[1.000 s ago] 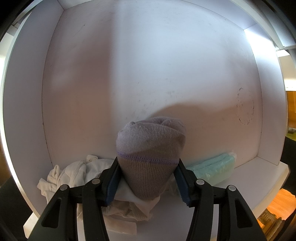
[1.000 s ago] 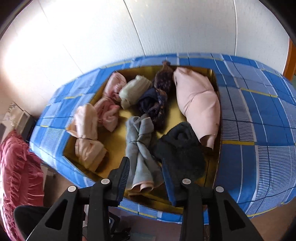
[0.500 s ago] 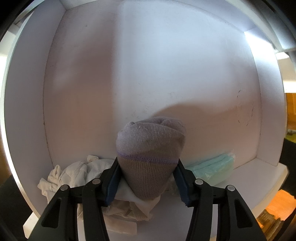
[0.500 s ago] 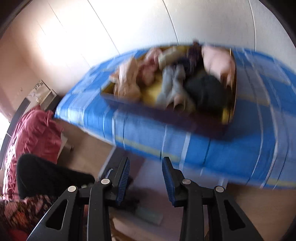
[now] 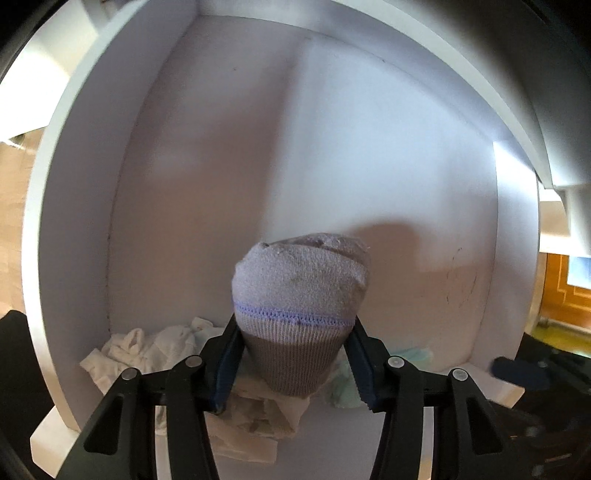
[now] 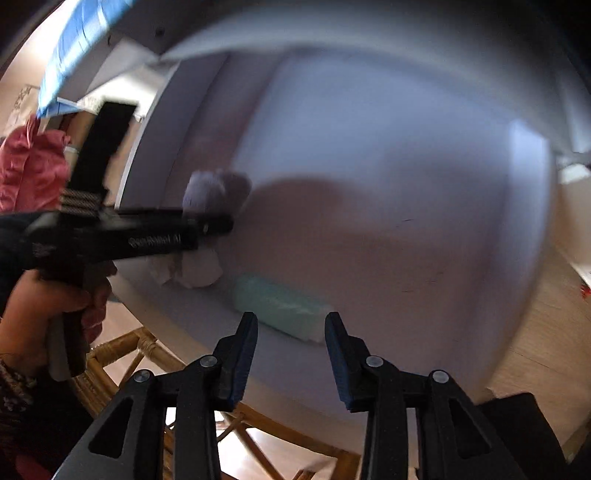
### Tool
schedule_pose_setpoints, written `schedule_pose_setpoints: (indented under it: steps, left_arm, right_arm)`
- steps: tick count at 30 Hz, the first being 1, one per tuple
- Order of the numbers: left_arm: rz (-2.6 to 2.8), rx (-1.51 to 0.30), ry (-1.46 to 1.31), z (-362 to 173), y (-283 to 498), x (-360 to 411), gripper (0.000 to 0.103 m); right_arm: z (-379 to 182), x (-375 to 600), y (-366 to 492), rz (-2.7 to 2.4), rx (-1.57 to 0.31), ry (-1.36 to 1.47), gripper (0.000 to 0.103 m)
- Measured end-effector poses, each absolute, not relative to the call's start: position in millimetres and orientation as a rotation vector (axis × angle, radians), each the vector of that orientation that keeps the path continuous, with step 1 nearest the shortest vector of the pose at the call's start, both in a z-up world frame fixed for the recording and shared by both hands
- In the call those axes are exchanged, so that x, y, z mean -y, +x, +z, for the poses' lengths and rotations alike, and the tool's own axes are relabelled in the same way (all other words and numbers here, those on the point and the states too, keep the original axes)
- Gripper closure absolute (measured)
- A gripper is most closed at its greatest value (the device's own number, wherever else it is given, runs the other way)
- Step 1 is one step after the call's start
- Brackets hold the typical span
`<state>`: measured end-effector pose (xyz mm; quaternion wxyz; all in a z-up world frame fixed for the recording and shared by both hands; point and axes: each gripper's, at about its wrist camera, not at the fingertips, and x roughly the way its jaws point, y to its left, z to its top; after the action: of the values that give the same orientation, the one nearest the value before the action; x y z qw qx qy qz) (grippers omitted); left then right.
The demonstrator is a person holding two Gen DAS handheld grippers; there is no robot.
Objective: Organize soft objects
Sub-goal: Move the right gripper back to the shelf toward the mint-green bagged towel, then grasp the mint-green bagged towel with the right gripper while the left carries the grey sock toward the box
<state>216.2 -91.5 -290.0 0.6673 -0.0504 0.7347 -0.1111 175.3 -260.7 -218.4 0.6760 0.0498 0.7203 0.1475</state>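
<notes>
One white box-like compartment (image 5: 369,166) fills most of both views, with a flat back panel, two side walls and a floor ledge at the bottom. In the right wrist view it is blurred; one strip of blue checked cloth (image 6: 79,33) shows at the top left above it, one red ruffled fabric (image 6: 27,166) hangs at the far left, and one rattan frame (image 6: 147,350) stands below the ledge.

Inside the compartment lie three soft things. One rolled sock (image 5: 301,295), pale lilac above a purple stitched line and grey-brown ribbed below, is held just in front of the back panel, above the floor. One crumpled white cloth (image 5: 147,350) lies at the lower left on the floor, partly under the sock. One folded pale green cloth (image 6: 280,306) lies to the right of the white cloth, apart from it; in the left wrist view only a small part peeps out behind the right finger.

The left gripper (image 5: 295,365) clamps the sock by its ribbed end, both blue pads pressing its sides, the jaws narrow around it. One hand (image 6: 48,306) grips its handle.

The right gripper (image 6: 291,354) hangs in front of the ledge near the green cloth, its jaws narrowly apart and opening, with nothing between them.
</notes>
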Motion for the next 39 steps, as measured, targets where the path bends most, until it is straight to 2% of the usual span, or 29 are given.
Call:
schedule_pose_setpoints:
  steps: [5, 10, 16, 20, 24, 31, 37, 39]
  left_arm:
    - [-0.222, -1.632, -0.148, -285.8, 217.4, 81.5, 0.050]
    - [-0.207, -1.610, -0.176, -281.6, 209.1, 69.3, 0.050]
    - [-0.190, -1.610, -0.170, -280.6, 208.0, 71.6, 0.050]
    - [-0.179, -1.595, -0.171, -280.1, 205.6, 83.7, 0.050]
    - [-0.181, -1.586, -0.153, -277.2, 199.9, 87.9, 0.050]
    - [-0.174, -1.566, -0.160, -271.1, 195.3, 83.3, 0.050]
    - [-0.147, -1.567, -0.160, -275.2, 191.6, 84.2, 0.050]
    - [-0.145, -1.568, -0.152, -275.4, 190.3, 87.4, 0.050]
  right_arm:
    - [-259.5, 228.5, 180.2, 0.427, -1.781, 0.050, 0.062]
    - [-288.6, 218.2, 169.3, 0.381, -1.825, -0.087, 0.061]
    - [-266.3, 258.7, 188.9, 0.159, -1.647, -0.043, 0.061]
    - [-249.3, 254.0, 188.8, 0.274, -1.617, -0.099, 0.061]
    - [-253.6, 225.1, 183.7, 0.495, -1.720, -0.169, 0.056]
    - [-292.5, 196.4, 184.1, 0.582, -1.863, -0.265, 0.056]
    - [-277.6, 210.6, 198.3, 0.458, -1.710, -0.279, 0.051]
    - [-265.4, 236.6, 212.0, 0.295, -1.661, -0.186, 0.051]
